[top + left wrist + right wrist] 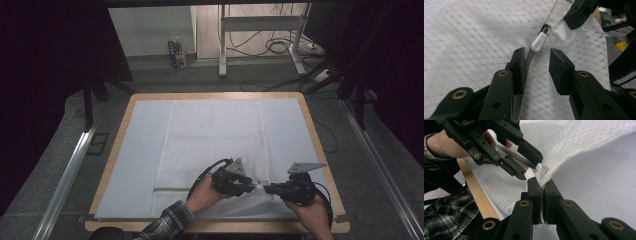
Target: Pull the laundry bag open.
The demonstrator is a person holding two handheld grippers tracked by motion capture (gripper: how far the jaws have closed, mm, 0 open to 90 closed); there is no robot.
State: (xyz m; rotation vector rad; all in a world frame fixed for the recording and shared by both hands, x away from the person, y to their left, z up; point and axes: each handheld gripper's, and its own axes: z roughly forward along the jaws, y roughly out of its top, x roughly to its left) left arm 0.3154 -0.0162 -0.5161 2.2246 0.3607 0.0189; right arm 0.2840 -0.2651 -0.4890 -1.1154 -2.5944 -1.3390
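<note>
zipper teeth (527,60) partly hidden behind left tool (536,67) jaw

White mesh-patterned laundry bag (210,145), white zipper pull (538,43), black left claw (537,65), plaid sleeve (167,220), pale blue table cover (140,135)

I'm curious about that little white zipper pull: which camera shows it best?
The left gripper view: the zipper pull sits large just beyond the open left claw. The right gripper view shows it partly hidden; the high view, a speck.

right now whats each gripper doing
left gripper: open, jaws astride the zipper pull
right gripper: shut on the white mesh bag
</note>
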